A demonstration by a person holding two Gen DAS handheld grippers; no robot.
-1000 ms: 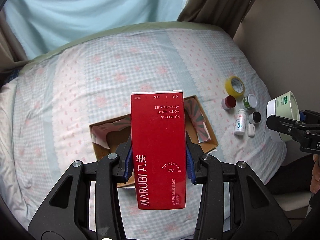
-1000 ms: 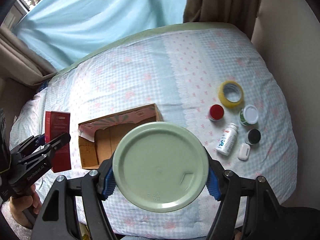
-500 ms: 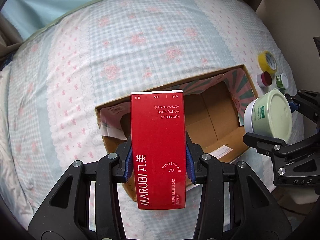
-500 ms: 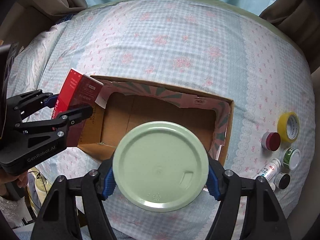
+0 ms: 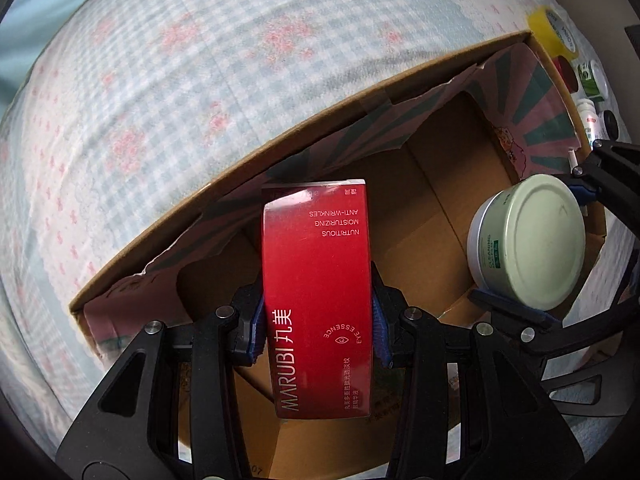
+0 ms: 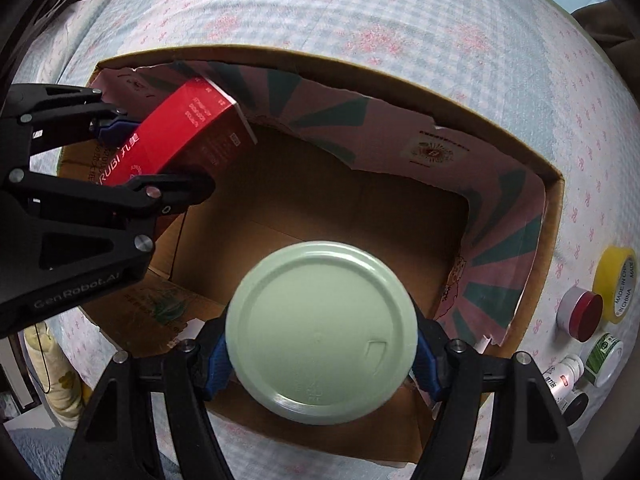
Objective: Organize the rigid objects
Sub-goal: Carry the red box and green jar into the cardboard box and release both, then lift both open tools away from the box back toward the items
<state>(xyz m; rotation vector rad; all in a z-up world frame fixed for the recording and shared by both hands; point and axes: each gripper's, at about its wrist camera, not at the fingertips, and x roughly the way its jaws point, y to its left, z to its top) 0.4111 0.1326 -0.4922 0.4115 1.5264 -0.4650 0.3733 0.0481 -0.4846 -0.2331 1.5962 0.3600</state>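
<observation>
Both grippers hold objects above an open cardboard box. Seen from the left wrist camera, the left gripper sits at the lower centre of the frame, its blue pads clamped against the two long sides of a tall red carton printed with white lettering. The carton points down into the box, its far end near the box's patterned inner wall.

At the right edge of that same frame, the right gripper grips a round pale green jar with a white side label, held over the right part of the box.

From the right wrist camera, the jar's flat green lid fills the lower centre of the frame, squeezed between the blue pads. The box opening spreads behind it, with brown cardboard floor and pink and green striped lining on its torn inner walls. In the upper left of this frame the red carton slants into the box corner.

The box rests on a bed cover of pale blue check with pink flowers. Outside the box, at the right edge of the right wrist frame, lie a yellow tape roll, a red-lidded pot, a green and white jar, a small white bottle and a small black cap, all close together.
</observation>
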